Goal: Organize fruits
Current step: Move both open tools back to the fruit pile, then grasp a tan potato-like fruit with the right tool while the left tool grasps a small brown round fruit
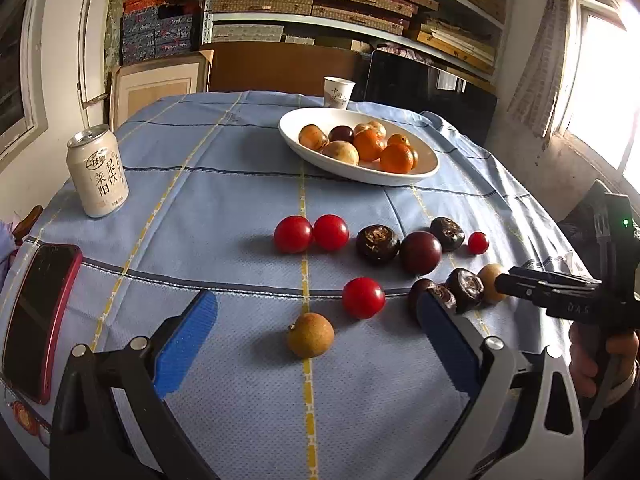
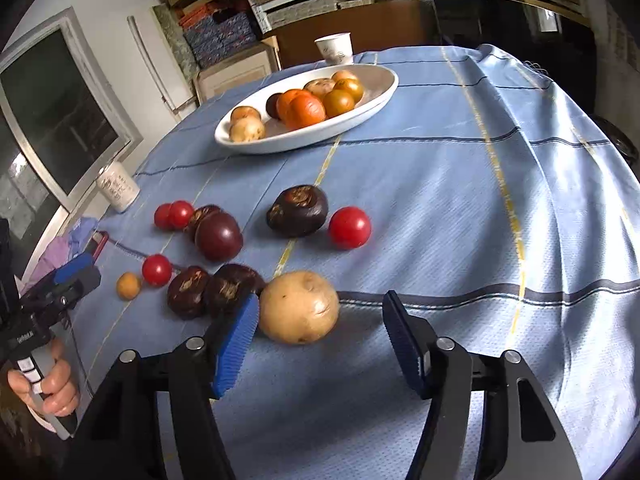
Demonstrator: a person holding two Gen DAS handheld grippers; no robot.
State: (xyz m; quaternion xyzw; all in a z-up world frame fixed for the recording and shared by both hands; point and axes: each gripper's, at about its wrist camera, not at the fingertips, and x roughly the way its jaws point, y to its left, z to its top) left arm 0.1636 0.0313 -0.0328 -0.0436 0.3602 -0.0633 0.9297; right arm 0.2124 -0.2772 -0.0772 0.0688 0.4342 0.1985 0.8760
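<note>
**Fruit lying loose on the blue cloth, one oval dish already part filled**

A white oval dish point(image 1: 424, 168) is sitting toward the far side of the blue checked tablecloth point(image 1: 224, 184), holding a heap of orange mandarins point(image 1: 396, 158), several tan round fruits and one dark purple one. Seen from the left wrist, its long axis is running from far left to near right. A white paper cup point(image 1: 338, 92) is standing just behind the dish; its inside is not showing. A cream drink can point(image 1: 98, 172) is standing upright at the left of the cloth.

The loose fruit is lying nearer the cameras: red round fruits point(image 1: 293, 234), dark brown water chestnuts point(image 1: 377, 244), a dark purple plum point(image 1: 421, 252) and a small tan fruit point(image 1: 311, 335).

The left gripper point(image 1: 316, 328) is hanging with its blue pads spread wide, the small tan fruit lying between them and touching neither.

The right gripper point(image 2: 320, 336) is standing with its jaws partly apart around a pale potato-like fruit point(image 2: 299, 307). The left pad is lying against or just beside that fruit's side, while the right pad is standing clear of it, so nothing is being gripped. The fruit's long axis is lying roughly across the jaws.

Only the left wrist view is showing a red-cased phone point(image 1: 38, 320) lying flat at the near left edge and a bright window at the right. Only the right wrist view is showing the pale fruit's full shape; the left view is catching just a part of it behind the right gripper's fingers.
</note>
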